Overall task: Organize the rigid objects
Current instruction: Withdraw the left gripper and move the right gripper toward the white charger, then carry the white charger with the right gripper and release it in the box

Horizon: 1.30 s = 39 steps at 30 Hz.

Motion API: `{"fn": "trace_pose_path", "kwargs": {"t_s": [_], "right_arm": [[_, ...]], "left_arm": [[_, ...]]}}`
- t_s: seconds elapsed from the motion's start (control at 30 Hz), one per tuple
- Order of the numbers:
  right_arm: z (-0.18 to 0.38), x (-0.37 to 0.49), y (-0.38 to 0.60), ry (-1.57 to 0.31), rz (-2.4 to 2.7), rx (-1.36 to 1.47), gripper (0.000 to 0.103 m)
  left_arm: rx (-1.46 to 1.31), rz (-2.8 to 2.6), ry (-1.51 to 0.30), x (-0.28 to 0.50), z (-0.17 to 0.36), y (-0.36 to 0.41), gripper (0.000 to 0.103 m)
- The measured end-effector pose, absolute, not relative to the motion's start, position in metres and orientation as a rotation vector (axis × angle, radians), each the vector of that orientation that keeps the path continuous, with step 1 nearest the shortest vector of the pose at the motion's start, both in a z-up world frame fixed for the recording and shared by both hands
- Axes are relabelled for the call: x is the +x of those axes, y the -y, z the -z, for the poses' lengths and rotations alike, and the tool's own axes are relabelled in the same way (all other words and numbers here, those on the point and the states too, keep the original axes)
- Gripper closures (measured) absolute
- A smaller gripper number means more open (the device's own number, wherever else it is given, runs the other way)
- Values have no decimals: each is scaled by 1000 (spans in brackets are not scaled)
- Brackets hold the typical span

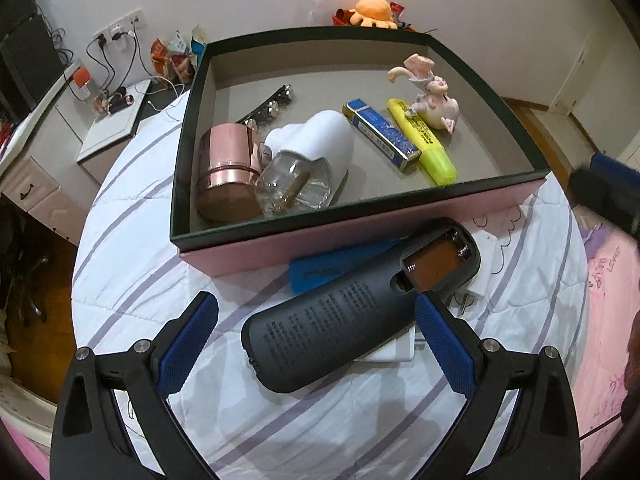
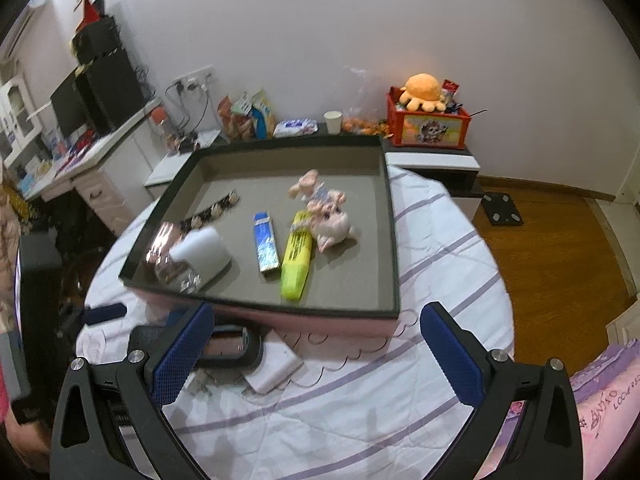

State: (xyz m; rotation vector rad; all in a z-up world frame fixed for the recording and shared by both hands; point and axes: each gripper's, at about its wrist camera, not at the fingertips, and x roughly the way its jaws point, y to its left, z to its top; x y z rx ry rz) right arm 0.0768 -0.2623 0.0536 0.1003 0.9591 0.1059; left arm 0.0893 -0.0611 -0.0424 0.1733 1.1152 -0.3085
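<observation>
A pink box with a dark rim lies on the bed. Inside it are a rose-gold cup, a glass bottle, a white object, a blue lighter, a yellow highlighter, a pink figurine and a hair clip. In front of the box a black remote, battery bay open, lies on a white charger and a blue item. My left gripper is open around the remote. My right gripper is open and empty.
The bed has a white striped quilt. A desk with cables stands at the left. A red crate with an orange plush sits on a cabinet behind the box. Wooden floor lies at the right.
</observation>
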Motion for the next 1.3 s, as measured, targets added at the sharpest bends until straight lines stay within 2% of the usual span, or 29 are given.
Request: {"fn": "trace_pose_path", "kwargs": {"t_s": [0.43, 0.73, 0.77, 0.8, 0.9, 1.3], "right_arm": [[7, 75, 230, -1111, -261, -102, 0], [34, 85, 212, -1149, -340, -172, 15], [35, 87, 210, -1147, -349, -170, 20], [36, 88, 207, -1148, -359, -168, 34], [39, 91, 205, -1152, -352, -183, 42], [28, 74, 220, -1163, -350, -125, 42]], "left_arm": [[168, 297, -1121, 90, 44, 50, 2], [165, 294, -1118, 94, 41, 49, 2], [166, 295, -1118, 93, 41, 49, 2], [166, 295, -1118, 94, 41, 49, 2], [166, 297, -1117, 95, 41, 50, 2], [166, 305, -1108, 93, 37, 54, 2]]}}
